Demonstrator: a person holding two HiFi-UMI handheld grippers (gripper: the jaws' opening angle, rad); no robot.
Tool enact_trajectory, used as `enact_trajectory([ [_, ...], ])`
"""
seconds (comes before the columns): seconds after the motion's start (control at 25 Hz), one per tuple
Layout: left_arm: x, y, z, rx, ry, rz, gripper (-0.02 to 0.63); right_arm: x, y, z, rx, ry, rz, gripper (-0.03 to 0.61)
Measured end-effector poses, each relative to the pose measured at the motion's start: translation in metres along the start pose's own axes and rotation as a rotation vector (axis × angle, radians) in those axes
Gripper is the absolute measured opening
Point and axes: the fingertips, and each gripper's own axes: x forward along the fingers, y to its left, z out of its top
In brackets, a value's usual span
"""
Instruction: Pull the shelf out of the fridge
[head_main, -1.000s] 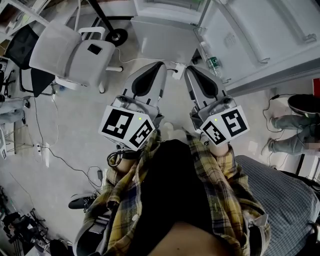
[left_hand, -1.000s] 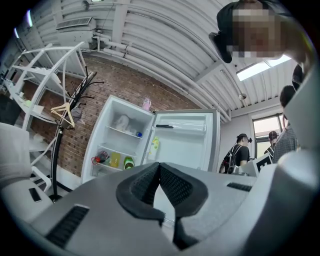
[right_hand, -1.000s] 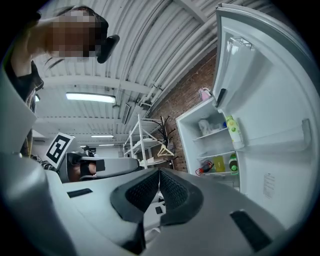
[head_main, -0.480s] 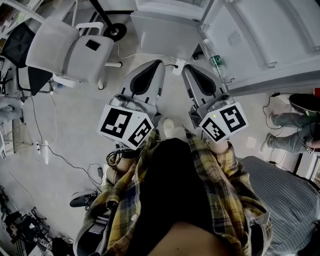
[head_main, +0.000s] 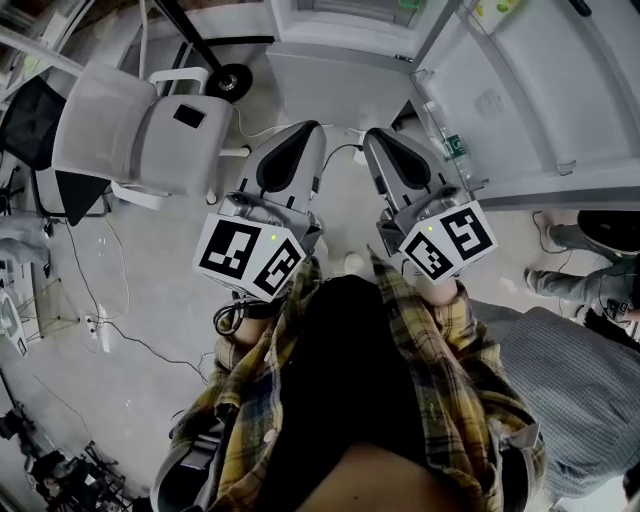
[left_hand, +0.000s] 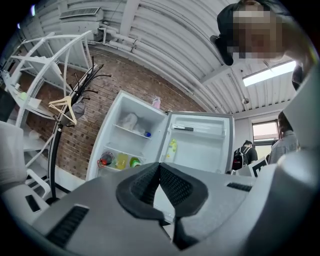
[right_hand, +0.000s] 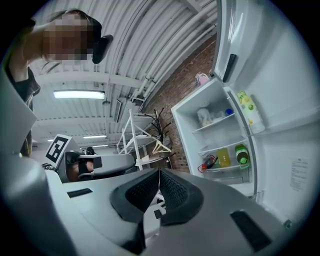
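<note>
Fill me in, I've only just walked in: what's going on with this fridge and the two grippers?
A person holds a gripper in each hand, facing an open fridge. The left gripper and the right gripper are both shut and empty, short of the fridge. Its door stands wide open, and the shelves sit in place with bottles on the lower one. No shelf has been touched yet.

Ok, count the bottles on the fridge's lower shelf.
3 in a row: a red-and-dark bottle at left, a yellow bottle in the middle, a green bottle at right. Others may be hidden behind them.
</note>
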Motion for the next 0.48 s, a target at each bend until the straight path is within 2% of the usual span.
enact_trajectory([
  [0.48, 0.005, 0.082, 0.023, -0.012, 0.029, -0.084, 0.003, 0.072, 0.0, -0.008, 0.012, 0.004, -0.117, 0.02],
])
